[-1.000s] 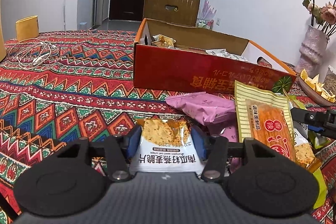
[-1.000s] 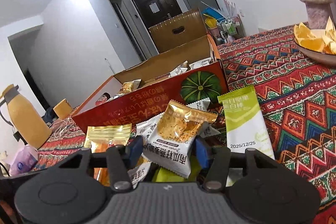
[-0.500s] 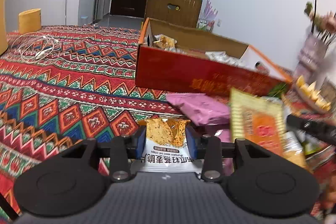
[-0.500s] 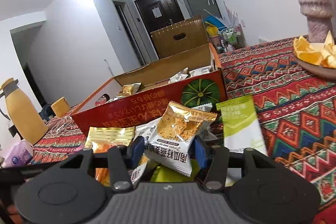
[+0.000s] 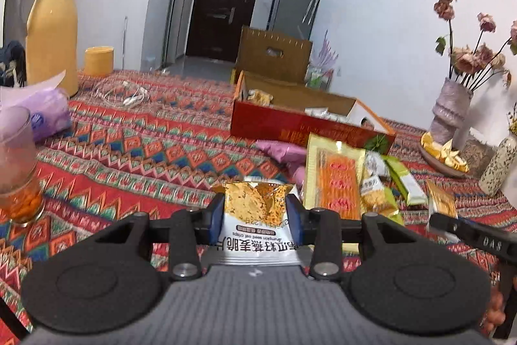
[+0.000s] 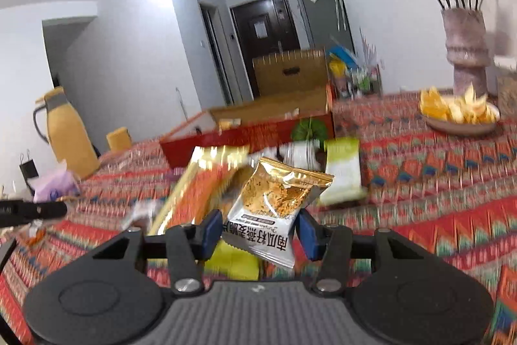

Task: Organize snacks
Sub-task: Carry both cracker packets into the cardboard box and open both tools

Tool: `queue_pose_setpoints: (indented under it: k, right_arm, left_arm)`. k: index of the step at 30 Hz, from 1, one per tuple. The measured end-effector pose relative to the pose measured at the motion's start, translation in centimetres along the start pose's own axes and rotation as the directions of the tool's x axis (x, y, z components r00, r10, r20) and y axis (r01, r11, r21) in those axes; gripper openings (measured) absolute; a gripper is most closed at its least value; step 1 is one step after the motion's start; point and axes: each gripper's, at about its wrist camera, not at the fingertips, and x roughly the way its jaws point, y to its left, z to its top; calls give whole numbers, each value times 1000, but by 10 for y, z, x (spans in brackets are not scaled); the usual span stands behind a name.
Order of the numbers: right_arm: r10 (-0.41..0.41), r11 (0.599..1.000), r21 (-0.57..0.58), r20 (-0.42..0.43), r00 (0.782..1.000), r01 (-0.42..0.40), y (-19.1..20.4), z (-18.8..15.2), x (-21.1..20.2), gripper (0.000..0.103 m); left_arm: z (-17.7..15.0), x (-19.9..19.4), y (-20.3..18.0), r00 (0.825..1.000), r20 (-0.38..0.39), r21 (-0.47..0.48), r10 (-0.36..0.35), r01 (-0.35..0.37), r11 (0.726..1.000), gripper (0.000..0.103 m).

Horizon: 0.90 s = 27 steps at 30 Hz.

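Observation:
My left gripper (image 5: 255,217) is shut on a white-and-gold oat crisp packet (image 5: 257,215), held above the patterned tablecloth. My right gripper (image 6: 258,230) is shut on a second oat crisp packet (image 6: 274,206), held tilted above the cloth. The open red snack box (image 5: 290,125) stands ahead with several packets inside; it also shows in the right wrist view (image 6: 245,134). Loose snacks lie in front of it: a yellow-orange packet (image 5: 336,177), a pink packet (image 5: 284,151), a green bar (image 5: 404,177). The right gripper's tip (image 5: 465,235) shows at the left view's right edge.
A yellow thermos (image 5: 51,28), a purple tissue pack (image 5: 42,115), a glass of tea (image 5: 16,164) and a white cable (image 5: 126,92) are at left. A vase of dried roses (image 5: 452,112), a plate of orange slices (image 5: 442,154) and a speckled bottle (image 5: 499,164) are at right.
Both grippers have lifted and pulled back from the snack pile, each carrying its oat crisp packet. The left jaws closed on their packet. The box now looks farther away.

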Motion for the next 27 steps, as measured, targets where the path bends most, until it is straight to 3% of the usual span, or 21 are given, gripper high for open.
queue_pose_setpoints:
  k: [8,13,16,21,27]
  right_arm:
    - [30,998,-45,-28,999,-31,8,2,1,49]
    - [90,989,-119,3,996,-89,12,53,1,49]
    - [133,975,-181,8,991,-129,14,98,19,49]
    - [145,964,-223,-22,989,-146,11,177,100,49]
    - [95,960,-247,-162,982,-133,10,240,239,49]
  left_arm:
    - [17,10,-4,1000,4,13,-23,23,1000,40]
    - [76,24,-17,991,85,84,-102,94,992,40]
    - [121,52,-30,982,124,117,-145,130,984,40]
    - [186,149,-52,986,35,108,-161,157,982,40]
    - [229,273,-67,991,-45,106,-125,129,986,40]
